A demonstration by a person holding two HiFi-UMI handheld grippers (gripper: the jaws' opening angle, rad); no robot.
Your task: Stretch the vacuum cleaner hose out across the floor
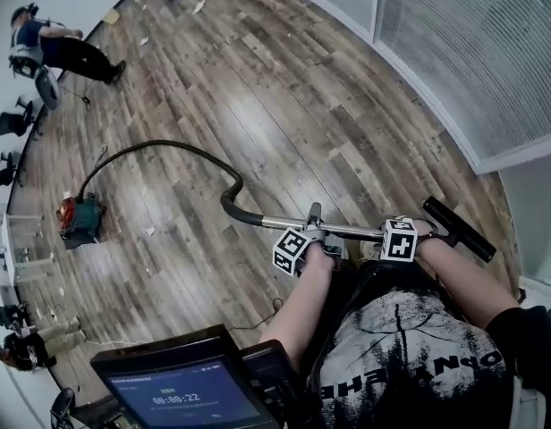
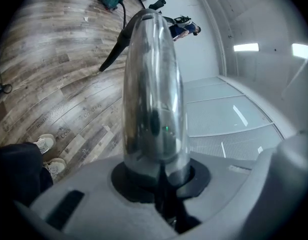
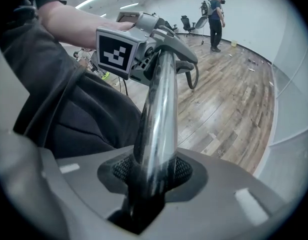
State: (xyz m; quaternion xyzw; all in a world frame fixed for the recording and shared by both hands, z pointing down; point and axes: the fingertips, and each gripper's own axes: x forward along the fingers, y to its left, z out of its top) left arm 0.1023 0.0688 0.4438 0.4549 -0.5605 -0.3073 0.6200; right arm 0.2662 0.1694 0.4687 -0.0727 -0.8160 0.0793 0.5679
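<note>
Left claw (image 2: 158,176) and right claw (image 3: 153,176) side by side on chrome wand (image 1: 351,230)

The left tongs (image 2: 156,176) and right tongs (image 3: 153,171) clamp the wand (image 1: 356,231).

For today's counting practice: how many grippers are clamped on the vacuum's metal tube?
2. The left gripper holds the metal tube nearer the hose; the right gripper, farther along it. None hidden.

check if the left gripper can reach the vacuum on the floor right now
Probably not. The left gripper is shut on the metal tube, and the vacuum sits far across the floor at the far end of the hose. Nothing blocks the way, but the person would need to walk over.
</note>
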